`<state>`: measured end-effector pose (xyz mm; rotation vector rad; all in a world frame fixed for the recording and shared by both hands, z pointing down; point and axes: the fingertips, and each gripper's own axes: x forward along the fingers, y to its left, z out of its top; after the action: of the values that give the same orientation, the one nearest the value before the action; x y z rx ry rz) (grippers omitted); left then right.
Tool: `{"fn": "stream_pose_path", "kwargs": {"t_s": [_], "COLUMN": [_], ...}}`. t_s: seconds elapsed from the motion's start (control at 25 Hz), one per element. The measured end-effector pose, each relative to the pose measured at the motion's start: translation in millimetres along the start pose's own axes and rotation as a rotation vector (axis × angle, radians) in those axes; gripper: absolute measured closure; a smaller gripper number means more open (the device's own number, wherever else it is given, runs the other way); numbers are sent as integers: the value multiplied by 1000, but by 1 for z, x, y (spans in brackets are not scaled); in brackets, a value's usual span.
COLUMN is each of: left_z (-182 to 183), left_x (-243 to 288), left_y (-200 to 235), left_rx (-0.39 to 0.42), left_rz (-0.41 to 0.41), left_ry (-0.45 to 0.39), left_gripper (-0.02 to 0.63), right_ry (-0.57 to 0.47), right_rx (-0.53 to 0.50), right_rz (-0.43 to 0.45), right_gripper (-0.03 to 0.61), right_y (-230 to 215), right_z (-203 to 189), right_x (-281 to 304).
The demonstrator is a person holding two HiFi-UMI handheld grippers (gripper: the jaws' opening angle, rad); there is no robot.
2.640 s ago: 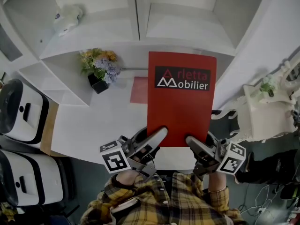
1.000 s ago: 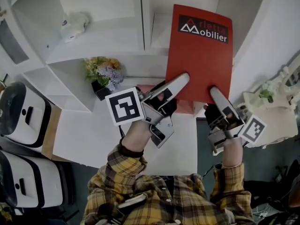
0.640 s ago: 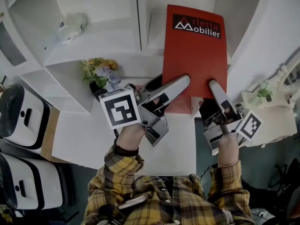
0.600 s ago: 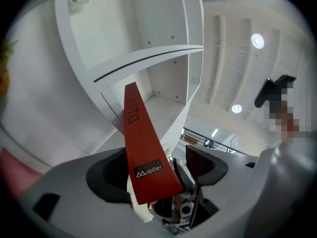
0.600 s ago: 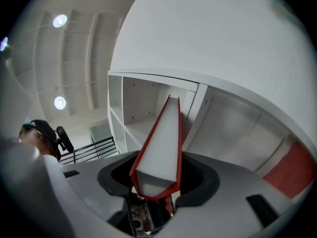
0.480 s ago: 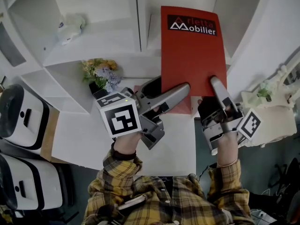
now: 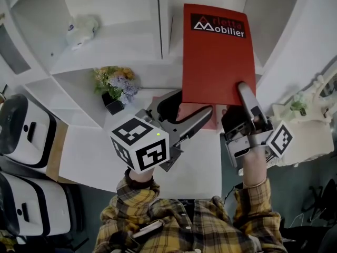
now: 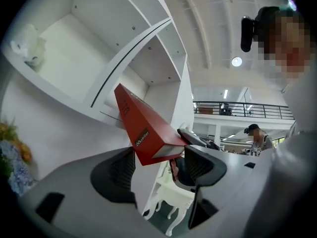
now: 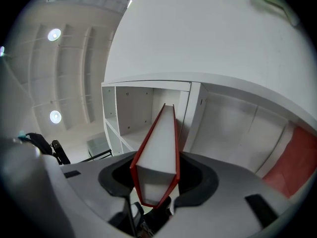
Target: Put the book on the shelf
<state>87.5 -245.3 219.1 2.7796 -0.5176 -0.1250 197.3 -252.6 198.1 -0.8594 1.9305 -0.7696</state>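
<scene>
The red book [image 7: 218,57] stands upright against the right compartment of the white shelf [image 7: 158,41]. My right gripper [image 7: 243,95] is shut on its lower right edge, and its jaws are still closing. In the right gripper view the book [image 9: 158,148] rises from between those jaws [image 9: 157,182] toward the shelf opening. My left gripper [image 7: 196,101] is open just below the book's lower left corner, its jaws closing slightly. In the left gripper view that corner [image 8: 141,128] lies between the jaws [image 8: 158,165] with a gap on both sides.
A pot of flowers [image 7: 115,86] stands on a lower shelf at the left, and a small white object [image 7: 79,25] lies higher up. A flat red patch [image 7: 202,117] shows on the white table [image 7: 105,152]. White machines [image 7: 21,125] stand at the left, a white ornate stand [image 7: 300,120] at the right.
My left gripper has let go of the book, opened wide and drawn back toward me. The right gripper keeps its hold, and the book has shifted slightly left and up.
</scene>
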Motion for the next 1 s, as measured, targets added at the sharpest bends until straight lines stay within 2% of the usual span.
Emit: {"fn": "stream_pose_path", "kwargs": {"t_s": [0.16, 0.2, 0.24, 0.36, 0.52, 0.64, 0.76, 0.88, 1.0], "left_z": [1, 2, 3, 11, 24, 29, 33, 39, 42], "left_x": [0, 0, 0, 2, 3, 5, 6, 6, 6], "left_y": [4, 6, 7, 6, 2, 1, -2, -5, -4], "left_rx": [26, 38, 47, 32, 17, 21, 1, -11, -6], "left_rz": [43, 55, 63, 56, 48, 45, 29, 13, 14], "left_ry": [-13, -15, -20, -50, -105, -109, -130, -153, -157], "left_gripper": [324, 370, 380, 383, 385, 387, 388, 388, 388], "right_ry": [7, 9, 14, 50, 149, 208, 237, 230, 159], "right_rx": [-30, -41, -52, -84, -133, -205, -346, -478, -513], "right_rz": [1, 2, 5, 39, 143, 202, 248, 195, 133], "right_gripper": [379, 374, 369, 334, 265, 249, 239, 239, 241], "right_y": [1, 1, 2, 8, 22, 28, 33, 25, 20], "right_z": [1, 3, 4, 8, 9, 7, 1, -3, 5], "right_x": [0, 2, 3, 10, 17, 15, 4, -6, -9]}}
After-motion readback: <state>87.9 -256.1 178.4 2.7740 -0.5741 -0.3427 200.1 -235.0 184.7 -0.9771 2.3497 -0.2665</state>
